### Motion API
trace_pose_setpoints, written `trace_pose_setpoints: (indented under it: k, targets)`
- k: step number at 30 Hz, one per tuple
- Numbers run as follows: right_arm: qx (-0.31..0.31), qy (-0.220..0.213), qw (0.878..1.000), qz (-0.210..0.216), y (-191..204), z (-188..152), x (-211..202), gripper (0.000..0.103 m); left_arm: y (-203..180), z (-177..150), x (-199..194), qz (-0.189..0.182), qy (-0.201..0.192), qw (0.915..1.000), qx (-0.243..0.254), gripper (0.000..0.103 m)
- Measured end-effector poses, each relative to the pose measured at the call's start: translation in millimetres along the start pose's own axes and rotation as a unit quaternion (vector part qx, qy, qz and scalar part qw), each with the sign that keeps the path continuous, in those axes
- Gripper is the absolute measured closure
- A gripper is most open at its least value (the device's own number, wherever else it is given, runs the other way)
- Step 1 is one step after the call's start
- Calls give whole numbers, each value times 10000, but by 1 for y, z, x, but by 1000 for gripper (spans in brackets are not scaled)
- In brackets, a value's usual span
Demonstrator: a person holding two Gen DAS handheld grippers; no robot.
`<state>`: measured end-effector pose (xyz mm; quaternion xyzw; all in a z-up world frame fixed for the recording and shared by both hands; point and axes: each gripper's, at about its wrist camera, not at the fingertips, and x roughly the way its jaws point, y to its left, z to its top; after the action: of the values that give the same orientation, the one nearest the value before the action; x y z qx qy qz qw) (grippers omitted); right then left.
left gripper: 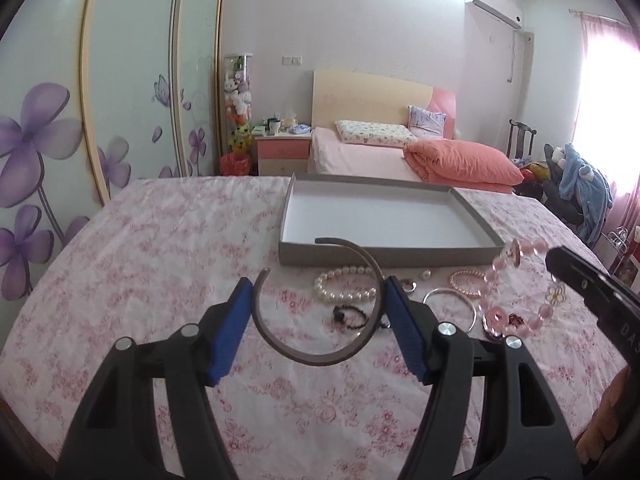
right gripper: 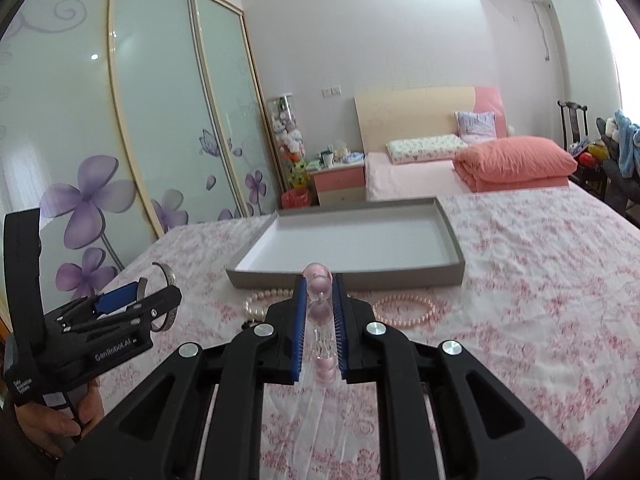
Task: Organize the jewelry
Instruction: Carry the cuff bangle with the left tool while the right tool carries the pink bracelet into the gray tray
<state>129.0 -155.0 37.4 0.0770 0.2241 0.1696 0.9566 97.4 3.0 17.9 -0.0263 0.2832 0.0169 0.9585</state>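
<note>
Holding an open metal cuff bangle (left gripper: 316,312) between its blue pads, the left gripper (left gripper: 318,320) fills the lower centre of the left wrist view; its jaws stand wide, each pad pressed against 1 side of the bangle, which hangs clear of the floral bedsheet (left gripper: 160,248). The bangle's gap faces the upper left of the frame.

Pinched nearly together, the right gripper (right gripper: 320,320) sits in the lower centre of the right wrist view, its pads closed on a pink bead bracelet (right gripper: 320,312) seen edge-on, with round pink beads rising above the fingertips. In the left wrist view that same bracelet (left gripper: 520,292) dangles at the right edge, showing a small white flower charm.

Beyond both grippers, in the middle of each view, lies a shallow grey cardboard tray (left gripper: 384,254) with a white inside and nothing in it. On the sheet just in front of the tray rest a white pearl bracelet (left gripper: 346,284), a dark bead bracelet (left gripper: 350,314), a thin silver bangle (left gripper: 452,306) and a pinkish-gold bead bracelet (left gripper: 466,284); a few smaller pieces beside them are too small to name.

At the lower left of the right wrist view a hand (right gripper: 60,420) grips the left gripper's handle.
</note>
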Motion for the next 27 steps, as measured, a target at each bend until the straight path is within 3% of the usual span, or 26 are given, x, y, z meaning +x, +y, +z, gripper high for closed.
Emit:
trace_pose_setpoints:
  k: [17, 27]
  targets:
    - [-249, -640, 9975, -190, -7, 44, 3, 89, -13, 34, 7, 77, -459, 9985, 278, 38]
    - [-330, -796, 9956, -362, -21, 78, 45, 89, -19, 66, 61, 32, -546, 9978, 380, 38]
